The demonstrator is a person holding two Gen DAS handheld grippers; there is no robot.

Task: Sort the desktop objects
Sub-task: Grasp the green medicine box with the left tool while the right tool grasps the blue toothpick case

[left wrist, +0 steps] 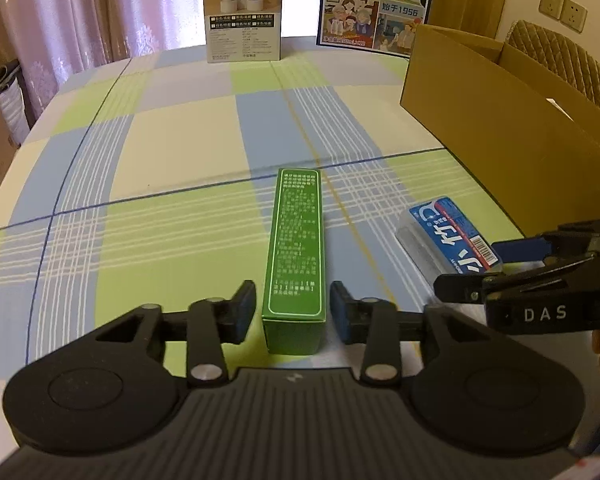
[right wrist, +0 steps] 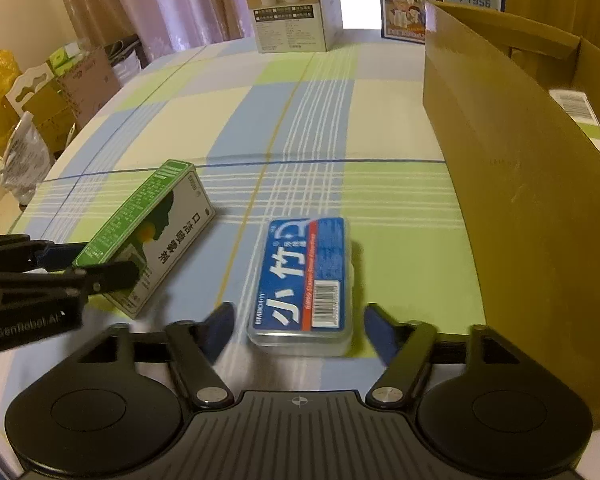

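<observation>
Straddling the green box [left wrist: 294, 248], left tongs [left wrist: 293, 312] apart; right tongs [right wrist: 300, 330] apart around the blue-labelled case [right wrist: 306, 280].

Home dining room: bench under a checked tablecloth [left wrist: 188, 148]; sheer pink curtains [left wrist: 140, 4] behind its far edge; quilted chair back [left wrist: 564, 60]; wall sockets [left wrist: 562, 10]; stacked cartons [right wrist: 64, 96] at left.

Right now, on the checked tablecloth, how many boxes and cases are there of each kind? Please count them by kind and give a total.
Green cardboard carton lying between the left gripper fingers: 1
Clear plastic case with blue label, in front of the right gripper: 1
Large open brown cardboard box: 1
White and beige product box standing upright at the far edge: 1
Blue illustrated milk carton box: 1
Total: 5
</observation>
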